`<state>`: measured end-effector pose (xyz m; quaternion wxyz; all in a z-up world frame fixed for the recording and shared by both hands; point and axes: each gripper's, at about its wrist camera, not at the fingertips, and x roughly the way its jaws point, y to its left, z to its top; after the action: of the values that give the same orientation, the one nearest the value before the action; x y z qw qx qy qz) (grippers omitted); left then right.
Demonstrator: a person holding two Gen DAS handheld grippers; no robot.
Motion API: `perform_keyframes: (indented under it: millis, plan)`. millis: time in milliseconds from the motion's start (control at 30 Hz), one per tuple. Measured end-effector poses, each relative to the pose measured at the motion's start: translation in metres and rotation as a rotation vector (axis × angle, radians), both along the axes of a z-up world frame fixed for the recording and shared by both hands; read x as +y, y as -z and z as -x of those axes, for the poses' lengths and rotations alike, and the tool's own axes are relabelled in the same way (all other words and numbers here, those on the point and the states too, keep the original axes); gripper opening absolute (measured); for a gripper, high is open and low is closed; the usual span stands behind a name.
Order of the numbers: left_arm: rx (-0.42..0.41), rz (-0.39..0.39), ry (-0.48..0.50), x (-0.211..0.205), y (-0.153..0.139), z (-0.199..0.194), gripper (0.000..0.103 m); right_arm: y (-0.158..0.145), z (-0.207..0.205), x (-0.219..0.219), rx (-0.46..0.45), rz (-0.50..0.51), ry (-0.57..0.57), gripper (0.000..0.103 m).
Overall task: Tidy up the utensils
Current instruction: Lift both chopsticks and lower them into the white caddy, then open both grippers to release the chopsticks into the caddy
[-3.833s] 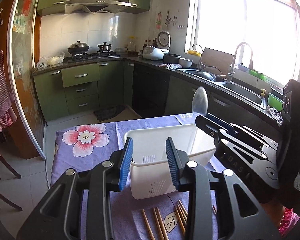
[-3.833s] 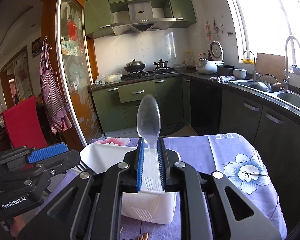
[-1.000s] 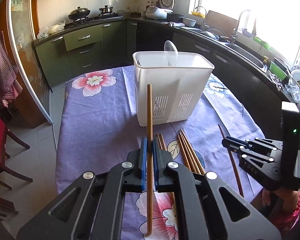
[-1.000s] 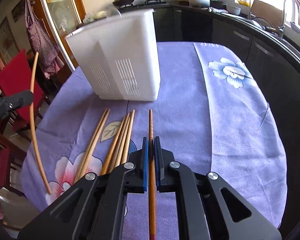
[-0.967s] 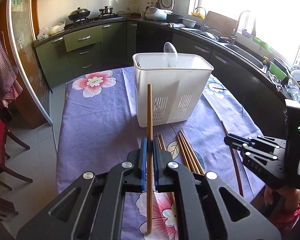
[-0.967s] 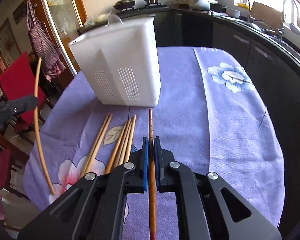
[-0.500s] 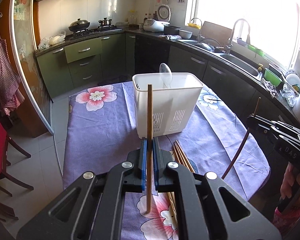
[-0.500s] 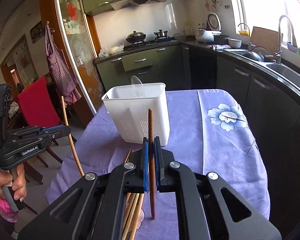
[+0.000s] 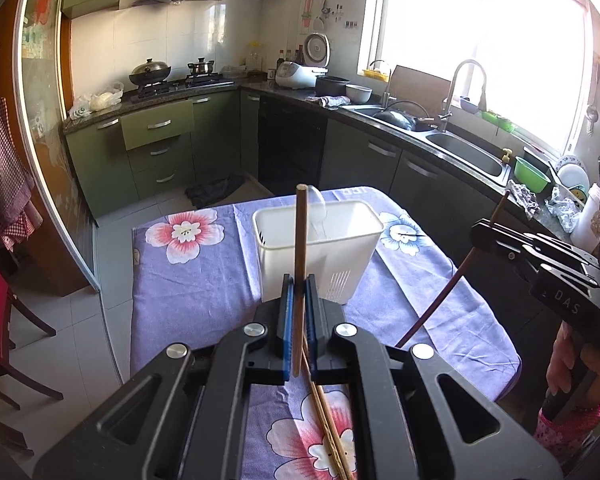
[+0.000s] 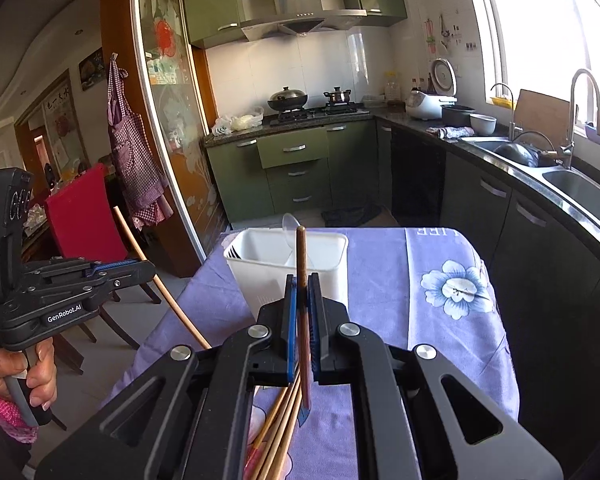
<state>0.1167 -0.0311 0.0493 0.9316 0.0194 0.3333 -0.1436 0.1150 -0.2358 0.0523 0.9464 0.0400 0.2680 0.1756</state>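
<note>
Pinching a slim, round, light-brown wooden chopstick (image 9: 299, 264) between its blue ribbed pads, the left gripper (image 9: 296, 312) is holding it upright, with the squared top end standing well above the jaws and the lower end poking out below them. The right gripper (image 10: 303, 316) is clamping a darker, reddish-brown chopstick (image 10: 302, 304) the same way, its pads pressed tight against the shaft and the stick standing nearly vertical. Both sticks are hanging in the air above the table, apart from everything on it. Just beyond the two grippers, a white plastic rectangular utensil holder (image 9: 320, 252) with slotted lower walls is sitting on a purple tablecloth (image 9: 188, 280) printed with flowers; a clear plastic spoon (image 10: 292, 226) is leaning inside it. More pale wooden chopsticks (image 10: 278, 436) are lying loose on the cloth beneath the grippers, on the near side of the holder.
</note>
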Motion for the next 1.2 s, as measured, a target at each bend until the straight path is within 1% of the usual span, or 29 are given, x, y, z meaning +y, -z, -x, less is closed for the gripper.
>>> perform_keyframes:
  millis: [200,400,500,600,633,700,900,1000,1067,1200]
  plan:
    - [-0.062,0.017,0.03,-0.012,-0.047,-0.013,0.006,-0.054,-0.015,0.004,-0.08,-0.012,-0.012,0.006]
    - [-0.181,0.025,0.011,-0.017,-0.096,-0.027,0.006,-0.102,-0.04,0.002,-0.146,-0.042,0.001,0.006]
    - [-0.217,0.035,-0.004,-0.019,-0.109,-0.039,0.006,-0.12,-0.059,0.001,-0.173,-0.054,0.024,0.006]
    - [-0.229,0.027,-0.019,-0.024,-0.109,-0.059,0.006,-0.128,-0.083,0.003,-0.186,-0.049,0.051,0.006]
    - [-0.225,0.021,-0.025,-0.027,-0.105,-0.065,0.006,-0.127,-0.091,0.005,-0.181,-0.046,0.056,0.006]
    - [-0.19,0.015,-0.031,-0.029,-0.091,-0.08,0.006,-0.117,-0.108,0.012,-0.15,-0.032,0.057,0.006]
    - [-0.034,0.004,-0.05,-0.027,-0.034,-0.117,0.006,-0.053,-0.148,0.024,-0.016,-0.002,0.046,0.006]
    - [0.022,-0.013,-0.053,-0.026,-0.012,-0.124,0.006,-0.027,-0.156,0.026,0.03,0.013,0.038,0.006]
    - [0.048,-0.026,-0.052,-0.027,-0.002,-0.126,0.006,-0.016,-0.158,0.027,0.055,0.012,0.029,0.007]
    - [0.085,-0.038,-0.053,-0.028,0.009,-0.125,0.007,-0.008,-0.154,0.026,0.061,0.014,0.026,0.008]
